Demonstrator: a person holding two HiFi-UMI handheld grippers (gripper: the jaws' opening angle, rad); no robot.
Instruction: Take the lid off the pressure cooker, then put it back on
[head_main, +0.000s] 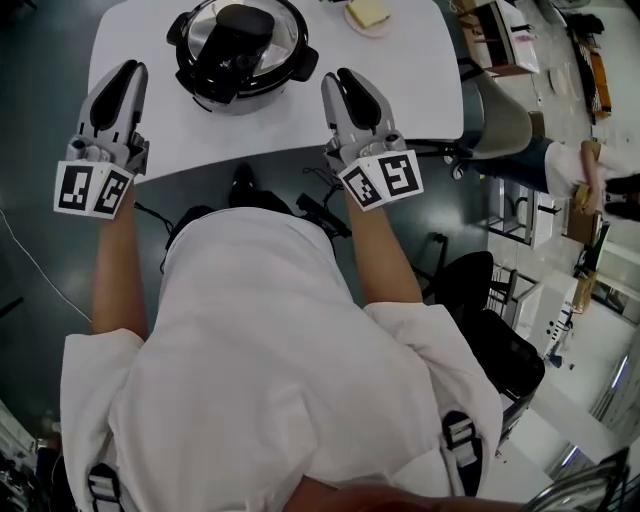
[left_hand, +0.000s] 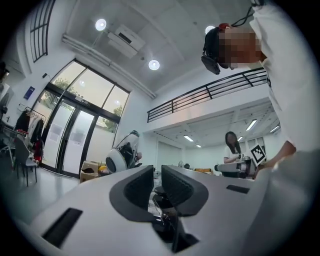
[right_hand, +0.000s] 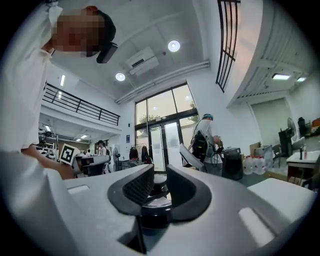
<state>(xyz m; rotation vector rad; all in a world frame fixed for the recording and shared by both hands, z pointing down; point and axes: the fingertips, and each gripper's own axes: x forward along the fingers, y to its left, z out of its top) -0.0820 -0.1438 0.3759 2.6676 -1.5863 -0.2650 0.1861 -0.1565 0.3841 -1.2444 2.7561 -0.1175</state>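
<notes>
The pressure cooker (head_main: 240, 50) stands on the white table (head_main: 410, 90), its silver lid on and the black lid handle (head_main: 238, 38) on top. My left gripper (head_main: 129, 68) is held to the left of the cooker, over the table's left front corner, apart from it. My right gripper (head_main: 344, 78) is just right of the cooker, near the pot's side handle and not touching it. Both point away from me, level. In the left gripper view the jaws (left_hand: 157, 182) stand close together with nothing gripped. The right gripper (right_hand: 160, 185) looks the same in its own view.
A small plate with yellow food (head_main: 368, 15) sits at the table's far edge. A grey chair (head_main: 500, 120) stands right of the table, a black chair (head_main: 480, 300) beside me. Other people work in the hall behind.
</notes>
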